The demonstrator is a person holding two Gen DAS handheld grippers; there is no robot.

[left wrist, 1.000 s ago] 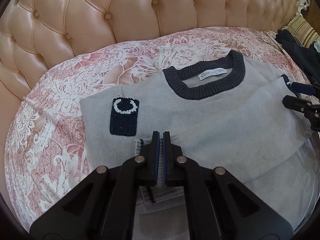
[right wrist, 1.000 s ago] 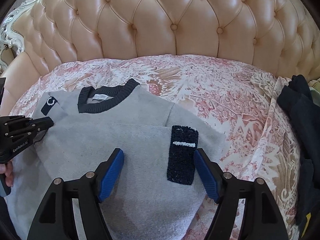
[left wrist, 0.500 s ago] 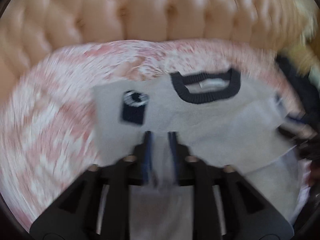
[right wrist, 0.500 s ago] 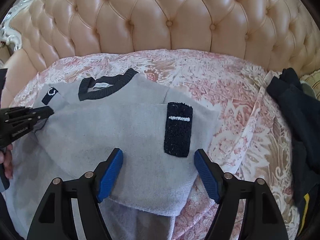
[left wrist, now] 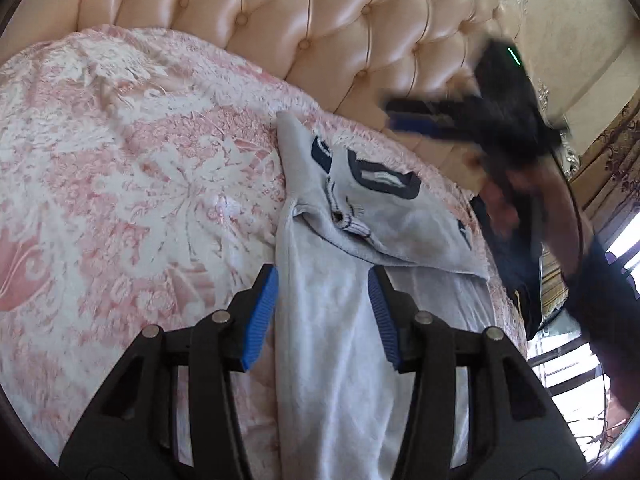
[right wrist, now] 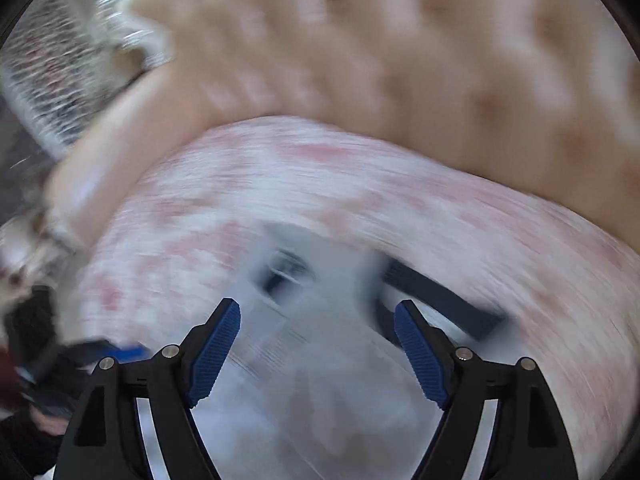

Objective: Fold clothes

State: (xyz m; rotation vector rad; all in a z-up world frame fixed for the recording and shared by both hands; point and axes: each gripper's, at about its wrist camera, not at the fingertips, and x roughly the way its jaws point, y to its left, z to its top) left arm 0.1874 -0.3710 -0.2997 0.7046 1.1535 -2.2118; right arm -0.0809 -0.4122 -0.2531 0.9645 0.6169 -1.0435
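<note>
Each hand-held gripper, left (left wrist: pixel 322 312) and right (right wrist: pixel 318 354), has black angular linkage arms with triangular cut-outs, round silver screws at the joints, and ribbed blue pads (left wrist: pixel 262 316). A dark sleeve (left wrist: pixel 600 292) lies beyond the left one's right finger.

Grey knitted cloth sweater (left wrist: pixel 400 232): soft, matt, faintly fuzzy; dark navy ribbed knit collar (left wrist: pixel 384 178); inner face toward the near edge of the bed looks paler and fleecy. Pink-and-white floral bedspread (left wrist: pixel 120 160): woven cloth, raised texture, slight sheen on the white motifs. Peach tufted headboard (left wrist: pixel 320 12): leather-like, smooth, glossy, buttoned. Left gripper (left wrist: pixel 323 316): matt black plastic arms, ridged blue rubbery pads (left wrist: pixel 262 316), bright metal pivot pins. Right gripper (right wrist: pixel 318 354): same finishes; cloth beneath blurred, texture unreadable.
</note>
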